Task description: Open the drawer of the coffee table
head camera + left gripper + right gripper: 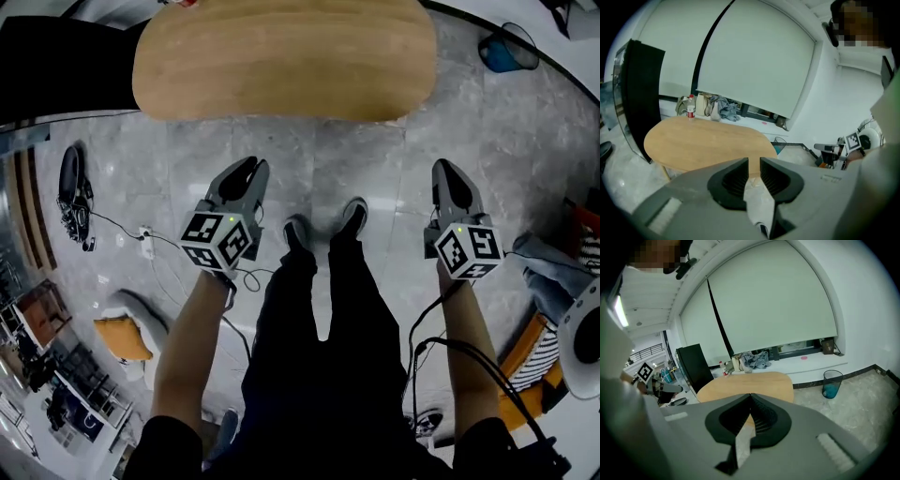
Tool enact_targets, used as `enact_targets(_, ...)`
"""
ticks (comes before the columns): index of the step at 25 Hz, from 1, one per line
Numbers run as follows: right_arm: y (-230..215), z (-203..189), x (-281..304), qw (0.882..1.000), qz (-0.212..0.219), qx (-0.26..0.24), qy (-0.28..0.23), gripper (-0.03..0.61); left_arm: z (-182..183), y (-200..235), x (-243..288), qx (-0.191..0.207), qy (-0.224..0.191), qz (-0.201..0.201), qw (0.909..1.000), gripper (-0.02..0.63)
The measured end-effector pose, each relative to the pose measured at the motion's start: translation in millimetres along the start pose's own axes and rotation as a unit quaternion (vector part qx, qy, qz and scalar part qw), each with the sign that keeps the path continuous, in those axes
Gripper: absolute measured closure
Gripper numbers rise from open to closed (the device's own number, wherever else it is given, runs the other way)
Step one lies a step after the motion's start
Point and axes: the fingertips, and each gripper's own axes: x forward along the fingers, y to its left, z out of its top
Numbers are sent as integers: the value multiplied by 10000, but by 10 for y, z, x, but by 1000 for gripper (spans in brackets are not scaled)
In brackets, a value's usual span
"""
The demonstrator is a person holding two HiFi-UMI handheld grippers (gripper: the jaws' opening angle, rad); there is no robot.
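Floor, head view: grey marble floor [375,159] is seen all round; a power strip [145,239] and cables lie at the left, well apart from the feet.
Table, head view: an oval wooden table [281,56] is set just ahead of the shoes; only its top is shown from above.
Drawer: not seen in any view. It is judged to sit under the top, hidden at these angles.
Grippers, head view: the left hand-held gripper [251,169] and the right hand-held gripper [446,169] are held either side of the legs and pointed at the table. Both are short of its edge and nothing is touched.
Left gripper view, jaws: parted by a narrow slot with nothing between them; table edge and floor are seen through the gap.
Left gripper view, scene: the table top lies beyond the tips. A bottle [690,108] stands at or just behind the far edge; which cannot be told.
Right gripper view, jaws: closed together, empty.
Right gripper view, scene: the table is seen ahead; a teal bin [830,383] stands on the floor to its right, apart from it.
Stage: judged as approach; the drawer is not yet reached.
Next: a lower aim is likely needed so the drawer front can be found. The slightly parted left jaws look readied for a pull.
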Motion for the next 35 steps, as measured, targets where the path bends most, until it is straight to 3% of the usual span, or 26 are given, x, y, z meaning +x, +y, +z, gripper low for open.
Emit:
enact_targets(7,-305,-520,451,9996,-249,123,43,575,-655,557,523,-295,228,-87,9993,529)
enact_targets(15,-363,-1224,942,9989,-211,-380,168,575,-1518,1021,1115,-558,509,-493,9959,511)
enact_targets(17,-347,-1403,1045,9991,-152,-346,189,575,-1701,1118,1219,-865,499,-672,9927,471)
enact_targets(20,-371,-1645,1179,9992,-105,-322,226,575,-1907,1223,1431,-1300,464,-971,9857,355)
enact_targets(22,-406,-1801,1256,9991,-123,-319,262,575,-1996,1314,1585,-1500,413,-1080,9819,314)
enact_targets(24,-436,-1936,1314,9992,-142,-262,274,575,-2012,1399,1717,-1725,244,-1175,9777,314)
enact_targets(29,-469,-2116,1356,9994,-9,-282,206,532,-1947,1374,1965,-2256,-289,-1812,9568,314)
enact_targets(35,-562,-2246,1539,9989,168,-348,267,470,-2078,1637,2432,-1998,-148,-1653,9657,293)
